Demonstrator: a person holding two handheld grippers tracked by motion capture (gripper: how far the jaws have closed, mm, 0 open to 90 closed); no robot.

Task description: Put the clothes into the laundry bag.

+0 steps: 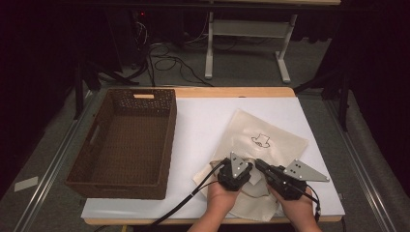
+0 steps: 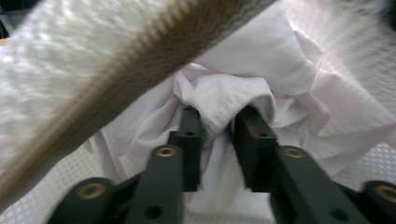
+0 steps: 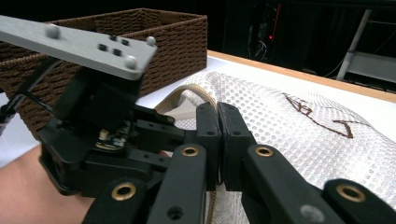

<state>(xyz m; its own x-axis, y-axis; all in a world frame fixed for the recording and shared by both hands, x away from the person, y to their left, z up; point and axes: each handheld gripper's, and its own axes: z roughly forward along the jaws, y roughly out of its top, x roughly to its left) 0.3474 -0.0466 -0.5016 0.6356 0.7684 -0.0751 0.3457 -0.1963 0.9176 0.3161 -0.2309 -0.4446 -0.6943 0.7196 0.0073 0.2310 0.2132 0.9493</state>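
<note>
A cream mesh bag (image 1: pixel 270 140) with a dark emblem lies on the white sheet (image 1: pixel 203 121), its mouth toward the person. My left gripper (image 1: pixel 247 167) reaches into that mouth. In the left gripper view its jaws (image 2: pixel 217 116) stand a little apart around a fold of white cloth (image 2: pixel 224 93), under the bag's beige-trimmed edge (image 2: pixel 116 79). My right gripper (image 1: pixel 259 165) sits just right of it. In the right gripper view its jaws (image 3: pixel 218 109) are shut on the mesh bag (image 3: pixel 289 135) at its trimmed edge.
A brown woven basket (image 1: pixel 167 140) stands on the table's left half, seen again behind the left gripper in the right gripper view (image 3: pixel 177 37). The table's wooden back edge (image 1: pixel 232 92) runs beyond the sheet. Cables and a white frame are on the floor behind.
</note>
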